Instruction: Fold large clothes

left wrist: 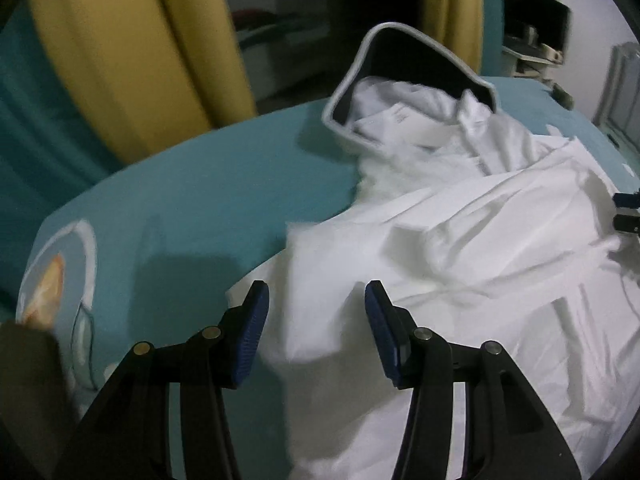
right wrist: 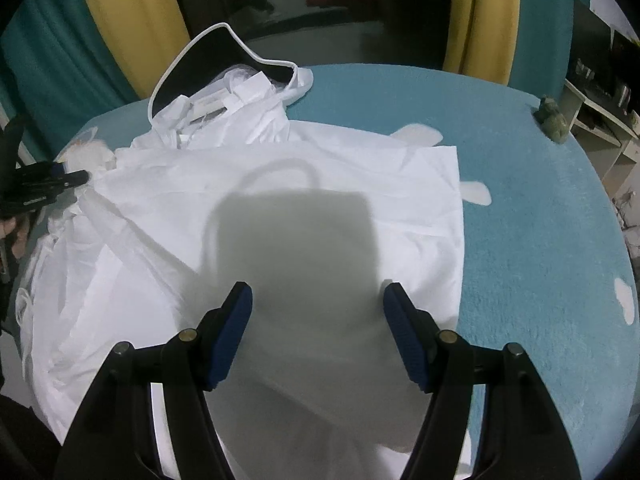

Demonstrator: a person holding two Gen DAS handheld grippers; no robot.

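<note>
A large white garment (left wrist: 460,240) lies spread and rumpled on a teal bed (left wrist: 200,200). It fills the middle of the right wrist view (right wrist: 280,200). Its collar end leans into a dark bag with a pale rim (left wrist: 396,64), also in the right wrist view (right wrist: 208,64). My left gripper (left wrist: 316,300) is open and empty above the garment's left edge. My right gripper (right wrist: 318,300) is open and empty above the garment's flat middle, casting a shadow on it. The left gripper shows at the left edge of the right wrist view (right wrist: 52,180), and the right gripper at the right edge of the left wrist view (left wrist: 628,212).
Yellow and teal curtains (left wrist: 120,60) hang behind the bed. A shelf with items (left wrist: 532,40) stands at the back right. A small green figure (right wrist: 554,120) sits on the bed's far right edge. The bed sheet (right wrist: 540,240) has white printed shapes.
</note>
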